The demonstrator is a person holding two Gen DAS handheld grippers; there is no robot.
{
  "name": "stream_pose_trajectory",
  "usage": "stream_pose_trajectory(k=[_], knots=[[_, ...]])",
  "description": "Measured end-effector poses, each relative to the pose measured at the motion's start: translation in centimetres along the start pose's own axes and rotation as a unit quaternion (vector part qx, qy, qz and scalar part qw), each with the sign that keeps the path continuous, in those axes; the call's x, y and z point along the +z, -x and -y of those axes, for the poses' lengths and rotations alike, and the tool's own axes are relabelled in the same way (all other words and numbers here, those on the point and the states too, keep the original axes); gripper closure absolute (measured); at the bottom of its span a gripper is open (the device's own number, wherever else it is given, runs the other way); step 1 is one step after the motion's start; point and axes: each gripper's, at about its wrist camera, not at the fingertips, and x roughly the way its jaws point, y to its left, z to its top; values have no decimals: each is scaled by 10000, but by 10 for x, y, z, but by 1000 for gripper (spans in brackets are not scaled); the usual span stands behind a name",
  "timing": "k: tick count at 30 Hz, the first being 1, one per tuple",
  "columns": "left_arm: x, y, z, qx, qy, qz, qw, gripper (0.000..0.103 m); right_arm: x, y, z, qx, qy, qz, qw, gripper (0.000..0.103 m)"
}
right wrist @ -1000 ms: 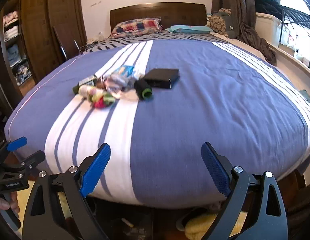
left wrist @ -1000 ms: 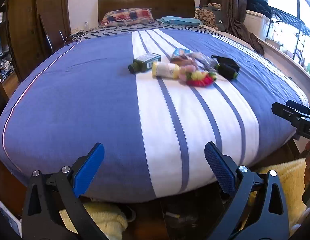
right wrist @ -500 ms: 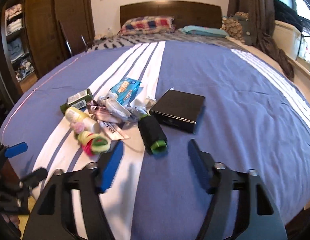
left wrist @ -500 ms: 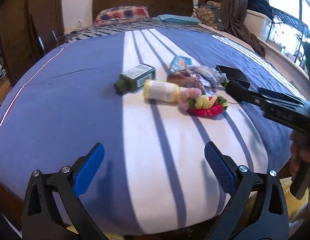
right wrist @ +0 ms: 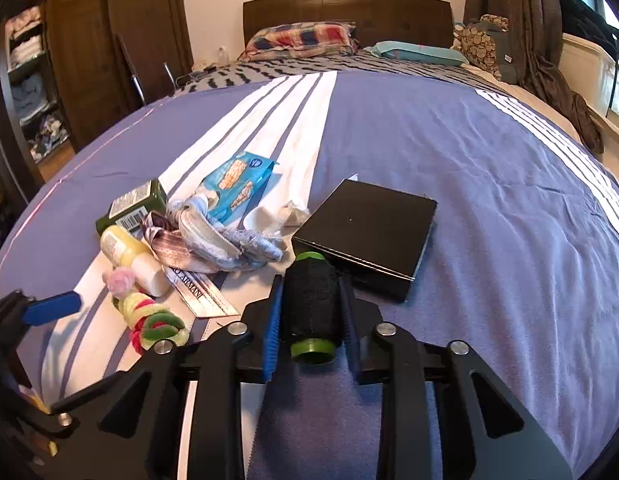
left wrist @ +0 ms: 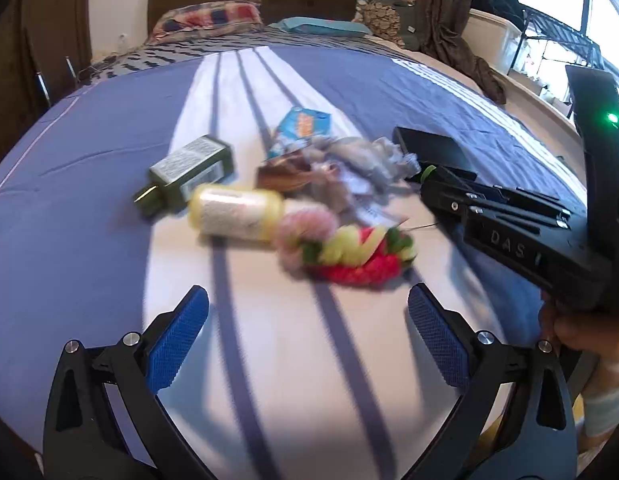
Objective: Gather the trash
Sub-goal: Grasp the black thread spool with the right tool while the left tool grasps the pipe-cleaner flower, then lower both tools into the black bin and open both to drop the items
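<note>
Two grippers over the striped bed — right gripper jaws just closed onto black thread spool, at 7 o'clock of black box. Left gripper wide open, empty — trash pile at 12 o'clock.

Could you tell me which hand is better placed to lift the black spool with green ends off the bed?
The right. The right gripper has just been closing, and its pads sit against the black spool. The left gripper is open over bare bedspread, short of the pile.
</note>
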Motion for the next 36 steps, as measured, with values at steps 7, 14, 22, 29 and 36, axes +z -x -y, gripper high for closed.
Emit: stream_pose_trajectory(k=[7, 14, 22, 29, 36], knots=[[16, -21, 12, -175, -15, -66, 9998, 9, -3, 25, 9, -44, 18, 167, 9998, 76], [19, -28, 16, -133, -123, -41, 9998, 32, -13, 40, 12, -33, 11, 211, 9998, 76], [-3, 0, 11, -60, -109, 45, 9999, 33, -30, 56, 1, 30, 27, 189, 9998, 76], [-37, 43, 6, -31, -34, 155, 9999, 33, -51, 80, -16, 164, 93, 210, 9996, 76], [-72, 89, 8, 25, -17, 359, 9993, 33, -79, 104, -42, 359, 217, 159, 9990, 76]])
